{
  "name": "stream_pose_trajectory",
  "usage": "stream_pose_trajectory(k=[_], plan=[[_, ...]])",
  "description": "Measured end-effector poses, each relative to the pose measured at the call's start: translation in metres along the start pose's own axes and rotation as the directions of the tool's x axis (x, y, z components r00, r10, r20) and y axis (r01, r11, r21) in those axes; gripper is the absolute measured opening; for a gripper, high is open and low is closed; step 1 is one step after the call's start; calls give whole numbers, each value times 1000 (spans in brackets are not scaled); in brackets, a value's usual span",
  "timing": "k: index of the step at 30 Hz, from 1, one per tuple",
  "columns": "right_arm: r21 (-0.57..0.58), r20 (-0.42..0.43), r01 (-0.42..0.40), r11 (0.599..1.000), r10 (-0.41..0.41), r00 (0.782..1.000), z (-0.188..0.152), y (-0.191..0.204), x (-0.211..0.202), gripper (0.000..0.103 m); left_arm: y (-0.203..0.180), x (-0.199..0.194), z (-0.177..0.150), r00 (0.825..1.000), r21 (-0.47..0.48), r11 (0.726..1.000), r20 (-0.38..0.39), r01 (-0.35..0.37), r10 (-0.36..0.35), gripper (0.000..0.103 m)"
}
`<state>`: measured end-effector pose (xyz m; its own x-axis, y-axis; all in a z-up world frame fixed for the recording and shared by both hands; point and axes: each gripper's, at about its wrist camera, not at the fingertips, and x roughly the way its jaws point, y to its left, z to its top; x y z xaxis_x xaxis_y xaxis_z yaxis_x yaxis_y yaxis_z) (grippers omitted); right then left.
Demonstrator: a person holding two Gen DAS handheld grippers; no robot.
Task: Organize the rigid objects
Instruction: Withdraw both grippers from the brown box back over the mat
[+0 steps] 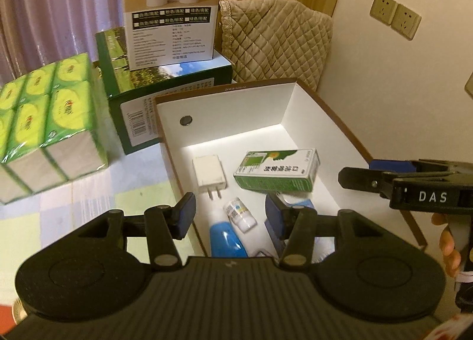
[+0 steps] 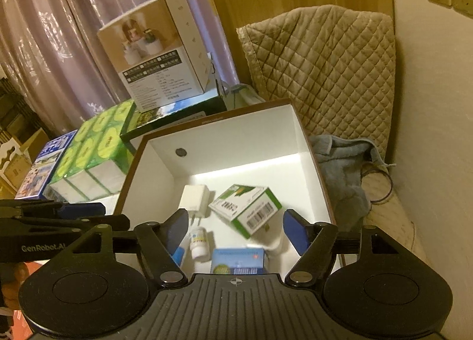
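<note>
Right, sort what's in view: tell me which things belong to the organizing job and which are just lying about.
Part of the job:
- white storage box
- white charger
- green-and-white carton
- small white bottle
- blue bottle
- blue carton
- left gripper, open
- right gripper, open

Just lying about:
- tissue pack
- dark green box
- quilted cover
- grey cloth

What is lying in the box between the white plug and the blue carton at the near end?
A small white bottle lies on its side between the white plug and the blue carton. The right wrist view shows it best.
</note>
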<state>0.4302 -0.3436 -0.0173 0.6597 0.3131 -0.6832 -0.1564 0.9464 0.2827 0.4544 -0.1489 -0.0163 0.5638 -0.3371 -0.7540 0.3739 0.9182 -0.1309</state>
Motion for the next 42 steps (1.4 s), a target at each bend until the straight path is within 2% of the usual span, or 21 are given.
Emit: stream_pose_trajectory(k=[10,20,30,42], plan=[[-4,-2,-6,1000,6,1000,-35,13,-39,70,3,-46,-39,1000,-43,999,11,-27,27,48],[-12,-32,-33,999,32,999,-71,36,-61,70,19,-89,-90,999,-67,997,0,-46,46,48],[-66,-77,-98,993,93,993,-107,81,-72,70,44,-124,-140,997,-125,989,-22,-82,80,48],[-167,-159,-200,965,174,972,-147,146,-64,70,77,-150,-187,990,-191,972,-53,-136,128,48]])
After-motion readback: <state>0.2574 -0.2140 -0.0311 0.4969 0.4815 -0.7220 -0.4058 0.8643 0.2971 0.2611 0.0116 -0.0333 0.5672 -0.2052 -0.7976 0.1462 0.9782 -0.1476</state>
